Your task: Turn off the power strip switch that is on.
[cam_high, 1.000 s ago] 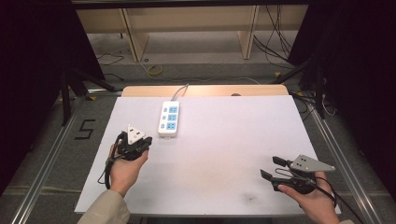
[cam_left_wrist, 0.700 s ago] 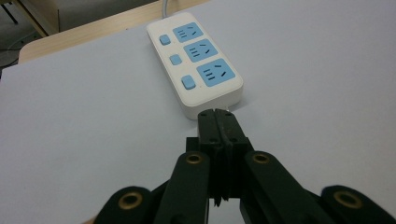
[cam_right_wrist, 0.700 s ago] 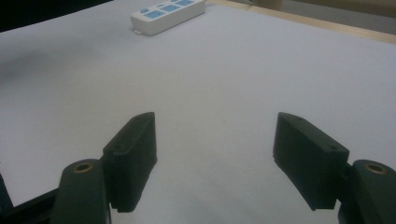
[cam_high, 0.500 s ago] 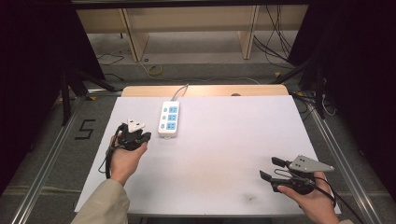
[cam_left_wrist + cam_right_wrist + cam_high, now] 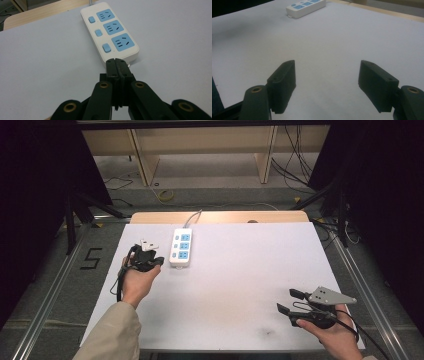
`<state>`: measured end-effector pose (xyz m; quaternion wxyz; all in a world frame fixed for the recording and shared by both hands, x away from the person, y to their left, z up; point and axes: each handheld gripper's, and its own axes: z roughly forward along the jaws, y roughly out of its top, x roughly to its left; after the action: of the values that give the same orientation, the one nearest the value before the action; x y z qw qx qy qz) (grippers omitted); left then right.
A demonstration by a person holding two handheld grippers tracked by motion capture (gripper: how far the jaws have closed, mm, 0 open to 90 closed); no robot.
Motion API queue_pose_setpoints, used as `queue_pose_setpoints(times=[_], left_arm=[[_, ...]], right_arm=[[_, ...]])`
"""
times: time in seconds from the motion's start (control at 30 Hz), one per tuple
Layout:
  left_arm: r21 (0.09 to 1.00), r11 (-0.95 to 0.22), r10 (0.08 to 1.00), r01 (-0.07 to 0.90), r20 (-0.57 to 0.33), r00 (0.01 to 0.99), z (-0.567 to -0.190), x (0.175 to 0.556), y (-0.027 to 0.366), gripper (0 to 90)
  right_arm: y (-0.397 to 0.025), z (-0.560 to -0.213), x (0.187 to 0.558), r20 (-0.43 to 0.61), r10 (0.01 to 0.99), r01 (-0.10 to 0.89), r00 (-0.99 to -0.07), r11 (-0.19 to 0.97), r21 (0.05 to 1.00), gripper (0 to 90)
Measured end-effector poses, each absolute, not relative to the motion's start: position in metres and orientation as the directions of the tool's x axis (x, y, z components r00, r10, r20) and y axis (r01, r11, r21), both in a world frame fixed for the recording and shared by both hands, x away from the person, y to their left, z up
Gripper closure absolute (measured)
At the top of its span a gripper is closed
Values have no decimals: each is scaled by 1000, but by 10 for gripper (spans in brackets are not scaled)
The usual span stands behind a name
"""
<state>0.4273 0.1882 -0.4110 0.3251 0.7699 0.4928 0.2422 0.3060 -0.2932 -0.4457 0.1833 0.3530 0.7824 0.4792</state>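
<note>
Since the earlier frames, the left gripper (image 5: 146,254) has been carried forward across the white table cover (image 5: 240,285), toward 12 o'clock, and is now seen just beside the near left corner of the power strip (image 5: 181,247); the right gripper (image 5: 292,301) has kept its place near the front right of the table. In the high view, the power strip lies lengthwise at about 11 o'clock from the table's middle, with its cord (image 5: 194,216) leading off toward 12 o'clock over the bare wooden edge (image 5: 220,216). In the left gripper view, the jaws of the left gripper (image 5: 117,65) are pressed together with nothing between them, their joined tips resting at or just short of the strip's near end; whether they touch it cannot be told. Ahead of them, toward 12 o'clock, the power strip (image 5: 110,32) shows three blue sockets in a row, each with a small blue switch (image 5: 106,47) beside it. In the right gripper view, the jaws of the right gripper (image 5: 325,75) are spread wide over bare table cover (image 5: 337,45), holding nothing; the power strip (image 5: 305,7) is seen well apart from them, at about 11 o'clock. Each gripper is held in one of the person's hands, the left hand (image 5: 137,282) emerging from a light sleeve (image 5: 110,335).
</note>
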Motion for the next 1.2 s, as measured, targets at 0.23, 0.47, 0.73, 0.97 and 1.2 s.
queue_pose_setpoints(times=[0.23, 0.47, 0.73, 0.97, 1.2], left_arm=[[720, -316, 914, 618, 57, 401, -407, 443, 184, 898], [707, -317, 916, 632, 55, 398, -405, 456, 181, 898], [687, -321, 918, 652, 57, 391, -406, 470, 181, 898], [678, -315, 921, 664, 50, 386, -406, 480, 183, 898], [666, -313, 923, 677, 45, 382, -405, 489, 186, 899]], right_arm=[[-293, -446, 306, 50, 728, 378, -684, 295, 878, 306], [-293, -447, 307, 52, 725, 381, -686, 298, 875, 306], [-294, -447, 307, 52, 724, 379, -687, 297, 877, 307], [-294, -448, 307, 56, 727, 385, -685, 295, 874, 307], [-293, -447, 307, 56, 727, 387, -685, 297, 873, 308]])
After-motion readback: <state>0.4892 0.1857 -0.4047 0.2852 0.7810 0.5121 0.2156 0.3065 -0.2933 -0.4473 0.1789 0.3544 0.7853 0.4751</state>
